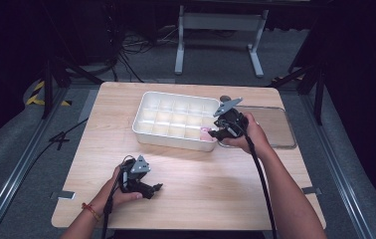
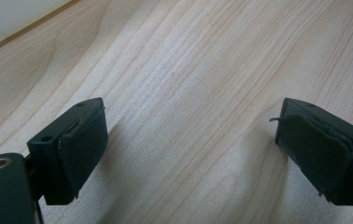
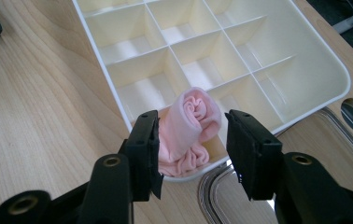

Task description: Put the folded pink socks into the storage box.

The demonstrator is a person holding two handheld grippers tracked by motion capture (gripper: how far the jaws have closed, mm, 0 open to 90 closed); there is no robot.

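Observation:
A white compartment tray (image 1: 173,142) stands at the middle back of the wooden table. A rolled pink cloth (image 3: 193,109) sits upright in its near right corner compartment, showing as a pink spot (image 1: 206,131) in the high view. My right gripper (image 3: 191,135) reaches over that corner (image 1: 215,133); its jaws stand on either side of the roll, the right pad a little off it. My left gripper (image 1: 156,189) rests low over the table's front, jaws wide apart (image 2: 191,126), with bare wood between them.
A clear plastic lid (image 1: 275,127) lies flat on the table just right of the tray, its rim (image 3: 221,196) under my right jaw. The tray's other compartments (image 3: 132,46) hold nothing. A frame on legs (image 1: 221,30) stands on the floor behind the table.

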